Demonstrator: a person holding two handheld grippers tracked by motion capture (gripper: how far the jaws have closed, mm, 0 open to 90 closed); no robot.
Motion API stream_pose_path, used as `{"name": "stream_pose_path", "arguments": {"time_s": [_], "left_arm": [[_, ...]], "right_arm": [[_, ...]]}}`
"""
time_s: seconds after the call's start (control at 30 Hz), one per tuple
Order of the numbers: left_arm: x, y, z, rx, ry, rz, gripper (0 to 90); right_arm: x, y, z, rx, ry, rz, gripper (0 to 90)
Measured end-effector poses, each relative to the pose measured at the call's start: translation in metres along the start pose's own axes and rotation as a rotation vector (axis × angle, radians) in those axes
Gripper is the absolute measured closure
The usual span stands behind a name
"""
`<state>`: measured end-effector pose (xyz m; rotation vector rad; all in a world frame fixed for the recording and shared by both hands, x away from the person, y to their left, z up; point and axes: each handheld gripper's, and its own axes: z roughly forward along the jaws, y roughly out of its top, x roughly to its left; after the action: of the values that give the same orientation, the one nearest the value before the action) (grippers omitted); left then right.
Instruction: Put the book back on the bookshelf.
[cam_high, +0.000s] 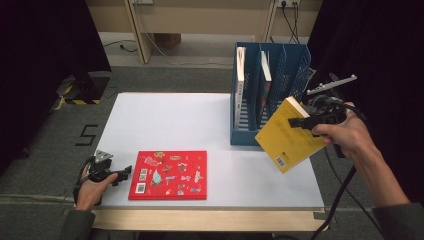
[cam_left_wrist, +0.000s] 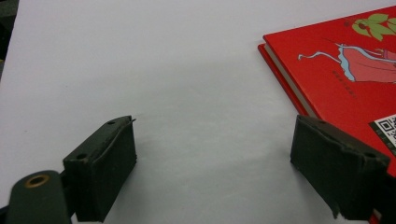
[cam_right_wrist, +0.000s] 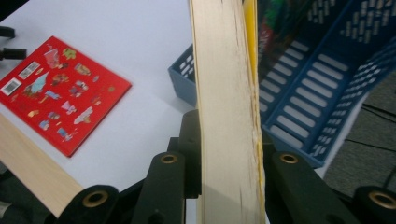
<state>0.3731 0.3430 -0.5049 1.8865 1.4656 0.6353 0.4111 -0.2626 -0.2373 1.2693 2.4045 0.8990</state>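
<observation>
Yellow book clamped in right claw, held tilted just right of blue rack. Left claw gapes wide on tabletop, beside red book.

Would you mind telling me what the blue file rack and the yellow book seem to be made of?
The blue file rack looks like moulded plastic with a slight sheen: its walls are pierced by even rows of slots. The yellow book seems a paperback: a thin card cover, apparently matte, over a cream paper page block, seen edge-on in the right gripper.
</observation>
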Motion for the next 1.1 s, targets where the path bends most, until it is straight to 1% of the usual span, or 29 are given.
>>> {"name": "stream_pose_path", "arguments": {"time_s": [0.07, 0.3, 0.4, 0.5, 0.67, 0.77, 0.87, 0.9, 0.97, 1.07, 1.1], "left_arm": [[0.0, 0.0, 0.0, 0.0, -0.001, -0.001, 13.0], [0.0, 0.0, 0.0, -0.001, 0.0, -0.001, 12.8], [0.0, 0.0, 0.0, 0.0, -0.001, -0.001, 12.8], [0.0, 0.0, 0.0, -0.001, 0.0, -0.001, 12.8], [0.0, 0.0, 0.0, 0.0, 0.0, -0.001, 12.6], [0.0, 0.0, 0.0, -0.001, 0.0, -0.002, 12.6], [0.0, 0.0, 0.0, -0.001, 0.0, -0.002, 12.5], [0.0, 0.0, 0.0, -0.001, 0.0, -0.002, 12.5], [0.0, 0.0, 0.0, -0.001, 0.0, -0.002, 12.5], [0.0, 0.0, 0.001, -0.001, 0.0, -0.002, 12.3], [0.0, 0.0, 0.001, -0.001, 0.0, -0.002, 12.3]], "right_arm": [[-0.003, 0.002, -0.005, 0.003, -0.016, 0.001, 74.9], [-0.014, 0.016, -0.022, -0.014, -0.065, 0.02, 74.9], [-0.018, 0.025, -0.026, -0.009, -0.086, 0.028, 74.9], [-0.024, 0.034, -0.026, -0.016, -0.103, 0.039, 74.9], [-0.036, 0.049, -0.021, -0.013, -0.144, 0.064, 74.9], [-0.046, 0.058, -0.017, -0.031, -0.169, 0.094, 74.9], [-0.049, 0.065, -0.011, -0.024, -0.194, 0.102, 74.9], [-0.051, 0.067, -0.009, -0.027, -0.211, 0.108, 74.8], [-0.054, 0.073, -0.004, -0.042, -0.213, 0.122, 74.8], [-0.053, 0.081, 0.005, -0.042, -0.212, 0.121, 74.8], [-0.054, 0.084, 0.008, -0.045, -0.206, 0.131, 74.8]]}}
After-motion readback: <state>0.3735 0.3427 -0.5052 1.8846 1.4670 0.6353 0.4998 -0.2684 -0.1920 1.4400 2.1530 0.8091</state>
